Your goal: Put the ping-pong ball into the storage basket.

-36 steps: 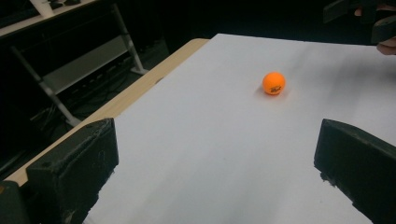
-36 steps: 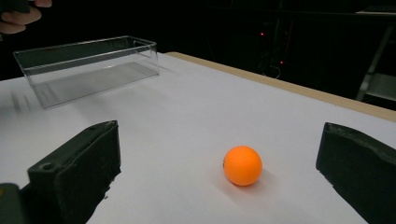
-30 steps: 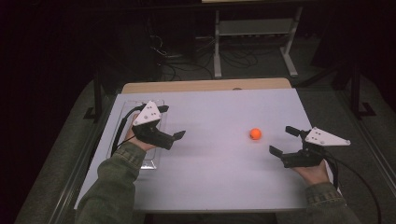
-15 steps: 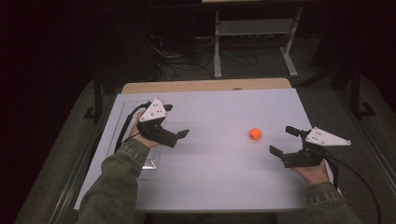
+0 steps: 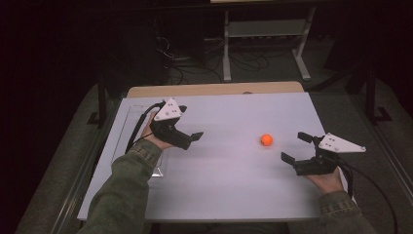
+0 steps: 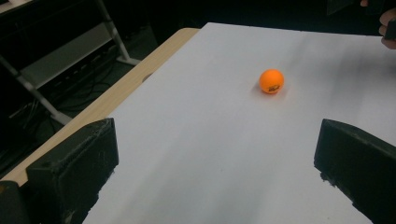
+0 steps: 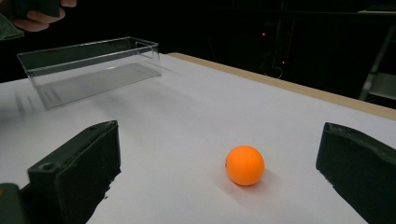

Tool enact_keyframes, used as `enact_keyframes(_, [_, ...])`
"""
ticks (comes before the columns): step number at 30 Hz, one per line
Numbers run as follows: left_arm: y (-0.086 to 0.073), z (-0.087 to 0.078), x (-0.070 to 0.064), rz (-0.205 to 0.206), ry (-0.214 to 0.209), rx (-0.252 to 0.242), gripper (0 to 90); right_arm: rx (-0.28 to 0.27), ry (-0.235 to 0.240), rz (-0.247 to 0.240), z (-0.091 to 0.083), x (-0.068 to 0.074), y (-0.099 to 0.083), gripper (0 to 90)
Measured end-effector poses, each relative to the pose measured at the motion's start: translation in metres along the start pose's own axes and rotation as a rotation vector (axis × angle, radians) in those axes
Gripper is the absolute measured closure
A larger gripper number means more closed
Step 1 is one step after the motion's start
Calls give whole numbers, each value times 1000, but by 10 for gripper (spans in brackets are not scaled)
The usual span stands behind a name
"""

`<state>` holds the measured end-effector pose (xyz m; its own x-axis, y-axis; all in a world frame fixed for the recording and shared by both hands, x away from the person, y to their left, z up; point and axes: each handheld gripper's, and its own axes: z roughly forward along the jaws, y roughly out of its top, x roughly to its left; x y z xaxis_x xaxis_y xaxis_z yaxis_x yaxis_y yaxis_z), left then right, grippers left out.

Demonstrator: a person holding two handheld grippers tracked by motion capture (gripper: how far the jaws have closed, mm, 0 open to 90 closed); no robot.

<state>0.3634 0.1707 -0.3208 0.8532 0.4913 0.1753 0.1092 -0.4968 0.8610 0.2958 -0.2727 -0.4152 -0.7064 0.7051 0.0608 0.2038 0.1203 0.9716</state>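
A small orange ball (image 5: 266,140) rests on the white tabletop (image 5: 229,180), right of centre. My right gripper (image 5: 295,146) stands open just right of the ball and a little nearer to me, with nothing between its jaws. In the right gripper view the ball (image 7: 245,165) lies a short way ahead of the spread jaws of that gripper (image 7: 217,172). My left gripper (image 5: 191,140) hovers open over the left half of the table, aimed toward the ball. From the left gripper view the ball (image 6: 271,81) is well ahead of the wide, empty gripper (image 6: 215,172).
A clear plastic box (image 5: 127,131) sits at the table's left edge, partly under my left hand; it looks empty in the right gripper view (image 7: 93,65). A wooden strip (image 5: 214,89) borders the far edge. Beyond it stand a metal frame (image 5: 263,29) and cables on a dark floor.
My left gripper has moved to the right, off the clear box and toward the table's middle. The right gripper and the ball have stayed where they were.
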Motion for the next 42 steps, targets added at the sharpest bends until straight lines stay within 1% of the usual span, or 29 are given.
enact_keyframes(10, [13,9,2,25,-18,21,0,2,2,1,1,0,0,0])
enact_keyframes(17, [19,20,1,30,-47,33,0,0,2,4,1,-1,-1,0])
enact_keyframes(18, [19,21,1,36,-51,38,0,1,2,3,1,-1,-1,0])
enact_keyframes(25, [24,30,-1,54,-58,61,0,2,7,-1,1,0,0,0])
enact_keyframes(27, [25,31,-1,57,-66,67,0,0,5,0,1,-1,0,0])
enact_keyframes(35, [29,41,-3,69,-82,83,0,2,8,0,1,0,0,0])
enact_keyframes(42, [36,48,-5,83,-96,88,0,2,10,2,1,0,-1,0])
